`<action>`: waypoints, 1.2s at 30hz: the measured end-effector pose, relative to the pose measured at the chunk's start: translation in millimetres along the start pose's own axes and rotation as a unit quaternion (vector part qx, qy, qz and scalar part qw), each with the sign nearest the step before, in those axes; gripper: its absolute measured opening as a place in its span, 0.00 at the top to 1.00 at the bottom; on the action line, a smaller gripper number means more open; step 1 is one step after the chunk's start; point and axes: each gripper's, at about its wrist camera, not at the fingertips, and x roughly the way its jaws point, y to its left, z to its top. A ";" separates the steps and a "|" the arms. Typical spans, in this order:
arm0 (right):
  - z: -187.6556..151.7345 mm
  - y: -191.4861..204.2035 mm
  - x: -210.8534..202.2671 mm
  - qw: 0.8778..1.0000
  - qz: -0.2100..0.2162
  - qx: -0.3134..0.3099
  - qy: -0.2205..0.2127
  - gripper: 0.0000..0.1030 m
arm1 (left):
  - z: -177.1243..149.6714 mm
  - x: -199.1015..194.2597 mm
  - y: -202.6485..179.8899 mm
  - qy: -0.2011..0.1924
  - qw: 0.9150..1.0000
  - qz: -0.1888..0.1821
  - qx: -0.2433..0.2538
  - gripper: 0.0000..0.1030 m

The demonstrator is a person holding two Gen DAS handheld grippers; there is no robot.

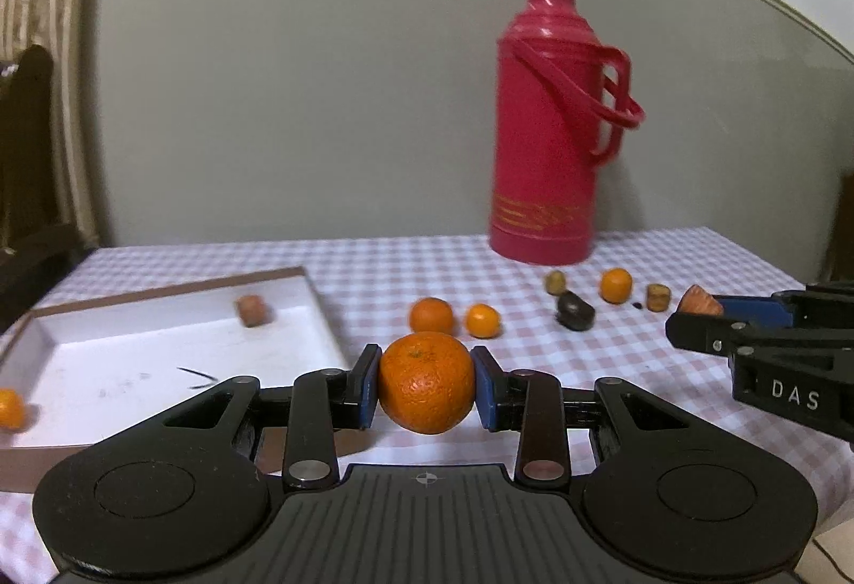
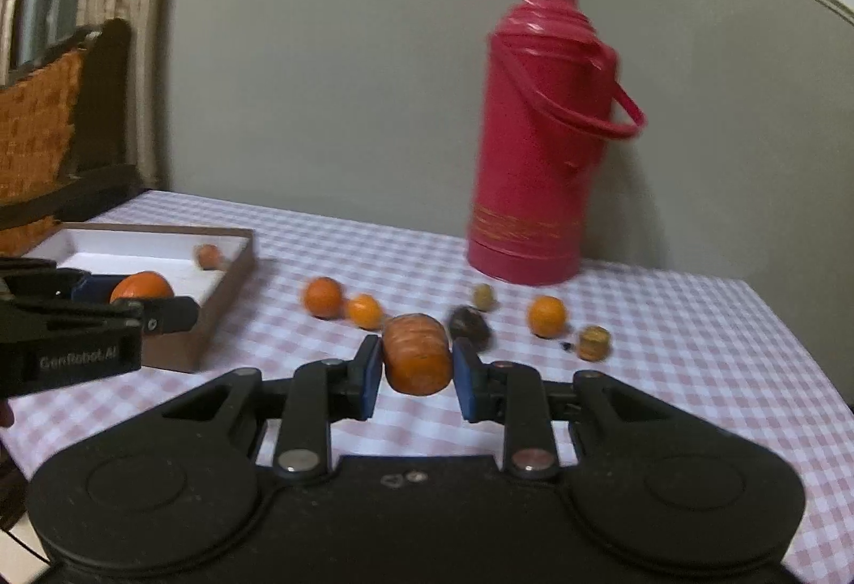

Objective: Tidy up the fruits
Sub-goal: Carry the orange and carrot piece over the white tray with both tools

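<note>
An orange [image 1: 426, 382] is being gripped by the left gripper [image 1: 426, 389] just right of the tray's [image 1: 315, 296] rim; a carrot chunk [image 2: 417, 353] is being clamped by the right gripper [image 2: 417, 370] over open tablecloth [image 2: 694, 344] farther right.

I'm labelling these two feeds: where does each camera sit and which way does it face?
Left wrist: on the left tool, facing the wall; holds an orange, right tool at right.
Right wrist: on the right tool, same way; holds a carrot piece, left tool at left.
Shared: red flask, box.
</note>
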 end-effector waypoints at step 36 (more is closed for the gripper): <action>55.8 202.3 10.4 0.974 0.194 -0.085 -0.079 0.81 | -18.2 -66.5 197.2 -0.030 0.982 0.174 -0.064 0.65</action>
